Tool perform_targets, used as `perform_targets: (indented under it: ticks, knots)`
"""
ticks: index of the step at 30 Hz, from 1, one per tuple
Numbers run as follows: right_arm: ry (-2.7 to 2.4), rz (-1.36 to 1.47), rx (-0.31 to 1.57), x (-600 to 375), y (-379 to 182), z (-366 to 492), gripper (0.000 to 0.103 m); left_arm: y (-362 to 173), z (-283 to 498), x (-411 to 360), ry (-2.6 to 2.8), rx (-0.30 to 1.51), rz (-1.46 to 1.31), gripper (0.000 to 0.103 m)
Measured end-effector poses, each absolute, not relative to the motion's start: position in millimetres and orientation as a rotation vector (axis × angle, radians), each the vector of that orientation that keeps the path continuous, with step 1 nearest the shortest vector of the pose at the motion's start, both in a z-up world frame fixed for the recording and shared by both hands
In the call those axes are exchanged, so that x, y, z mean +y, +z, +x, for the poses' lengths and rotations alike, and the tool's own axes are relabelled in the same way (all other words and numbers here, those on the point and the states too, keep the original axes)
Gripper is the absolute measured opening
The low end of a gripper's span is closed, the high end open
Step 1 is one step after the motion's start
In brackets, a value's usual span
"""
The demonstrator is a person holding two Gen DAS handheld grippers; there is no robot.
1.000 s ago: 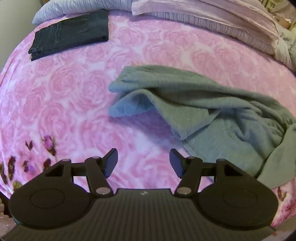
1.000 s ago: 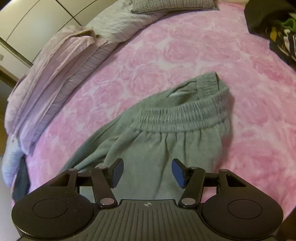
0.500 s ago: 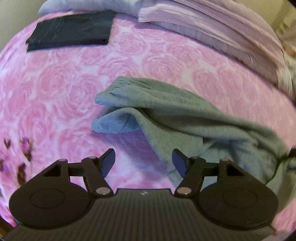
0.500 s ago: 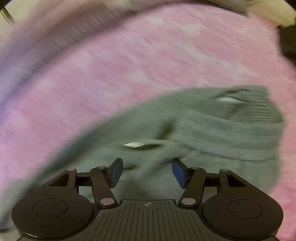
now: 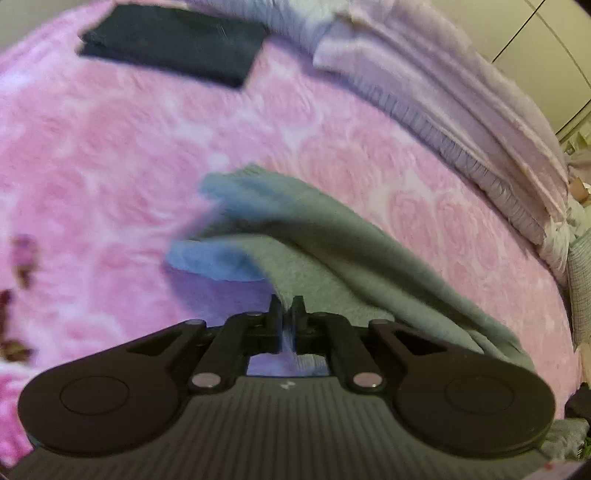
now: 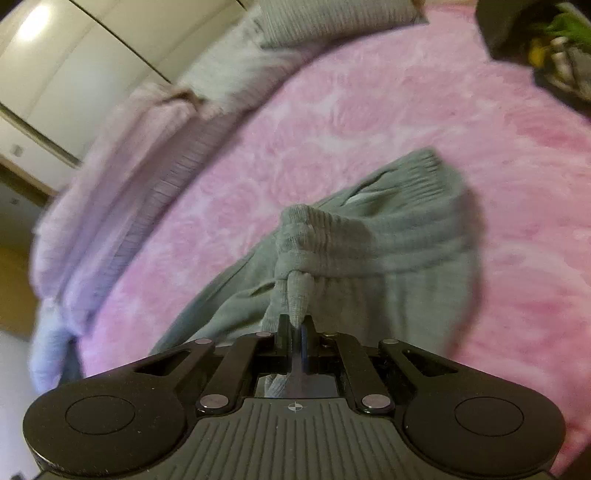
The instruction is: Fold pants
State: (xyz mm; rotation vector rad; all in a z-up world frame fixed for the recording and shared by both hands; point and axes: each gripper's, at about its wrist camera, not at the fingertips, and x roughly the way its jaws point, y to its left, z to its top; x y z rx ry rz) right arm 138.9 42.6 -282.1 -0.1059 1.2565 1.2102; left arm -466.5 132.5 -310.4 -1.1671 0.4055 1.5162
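Note:
Grey-green sweatpants (image 5: 332, 251) lie crumpled on a pink rose-patterned blanket (image 5: 110, 166). In the left wrist view my left gripper (image 5: 286, 308) is shut on the edge of a pant leg, whose cuffs (image 5: 221, 254) stick out to the left. In the right wrist view my right gripper (image 6: 295, 325) is shut on a bunched fold of the pants (image 6: 369, 266) just below the ribbed elastic waistband (image 6: 332, 236), and the cloth rises in a peak from the jaws.
Folded dark pants (image 5: 173, 40) rest at the blanket's far left. A rumpled lilac duvet (image 5: 461, 99) runs along the far side. A grey pillow (image 6: 332, 22) and a dark heap of clothes (image 6: 535, 40) lie beyond the waistband. Pale wardrobe doors (image 6: 74, 74) stand behind.
Both grippers went from open to shut, each now pinching the sweatpants. The left one moved in onto the leg edge, the right one onto cloth near the waistband, which is now lifted.

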Motion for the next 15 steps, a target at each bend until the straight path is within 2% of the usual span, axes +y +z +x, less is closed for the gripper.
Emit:
perform_targets:
  ticks: [4,8,9,10,12,14,15]
  knots:
    - [1.045,-0.229,1.340,-32.4,-274.8,157.5,0.000,-279.7,-480.7,62.4,1.668,0.563,-1.073,0.004]
    - [0.816,-0.442,1.440,-52.8,-312.5,170.5,0.002,-303.0,-495.9,18.5,1.691,0.863,-1.170,0.013]
    - [0.762,-0.517,1.426,-49.7,-317.8,171.8,0.010,-305.9,-495.6,16.4,1.672,0.897,-1.176,0.016]
    - [0.716,-0.576,1.388,-45.2,-319.8,173.7,0.023,-305.0,-493.6,17.6,1.665,0.920,-1.160,0.018]
    - [0.732,-0.550,1.319,-33.7,-311.5,181.1,0.038,-297.0,-487.0,28.4,1.661,0.958,-1.087,0.024]
    - [0.750,-0.503,1.250,-16.2,-298.2,190.3,0.042,-288.1,-483.8,40.9,1.668,1.005,-0.978,0.032]
    - [0.761,-0.488,1.225,-5.4,-292.6,196.6,0.043,-284.5,-485.5,47.1,1.676,1.007,-0.943,0.032]
